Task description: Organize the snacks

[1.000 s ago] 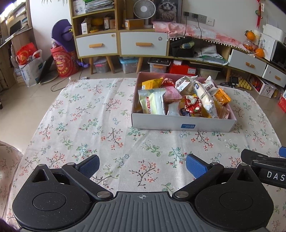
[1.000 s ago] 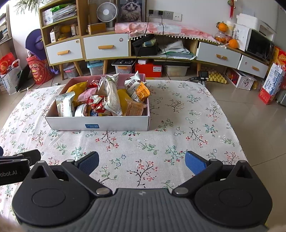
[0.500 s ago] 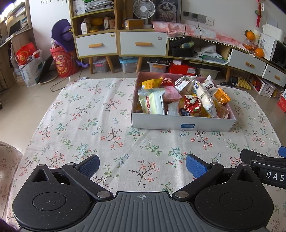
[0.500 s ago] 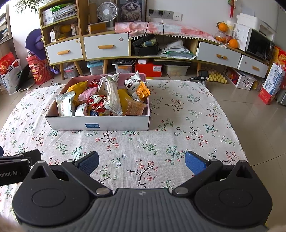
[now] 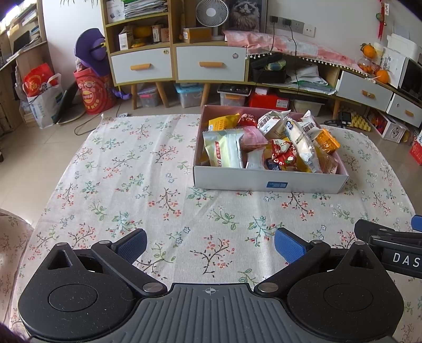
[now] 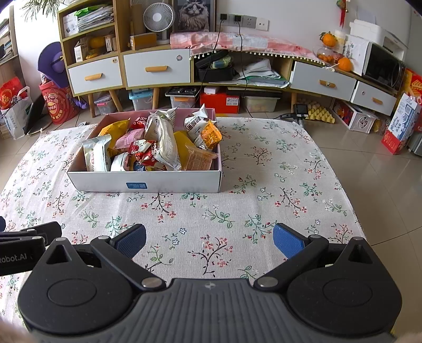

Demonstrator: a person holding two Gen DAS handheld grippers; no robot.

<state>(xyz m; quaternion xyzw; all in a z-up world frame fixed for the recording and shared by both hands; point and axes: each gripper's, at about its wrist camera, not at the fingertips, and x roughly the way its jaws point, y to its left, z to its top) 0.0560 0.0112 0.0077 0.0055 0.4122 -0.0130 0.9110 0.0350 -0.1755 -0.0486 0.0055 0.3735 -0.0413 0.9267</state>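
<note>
A white cardboard box (image 5: 237, 179) with a pink inside stands on the floral tablecloth (image 5: 132, 168). It holds several snack packets, among them a pale green packet (image 5: 226, 150), a red packet (image 5: 283, 155) and an orange packet (image 5: 327, 139). The box also shows in the right wrist view (image 6: 171, 180). My left gripper (image 5: 211, 244) is open and empty near the table's front edge, well short of the box. My right gripper (image 6: 209, 240) is open and empty, beside the left one.
Behind the table stand wooden cabinets with white drawers (image 5: 211, 63), a fan (image 5: 212, 13) and storage bins on the floor. A red bucket (image 5: 92, 92) and bags stand at the left. The table's right edge (image 6: 340, 184) drops to a tiled floor.
</note>
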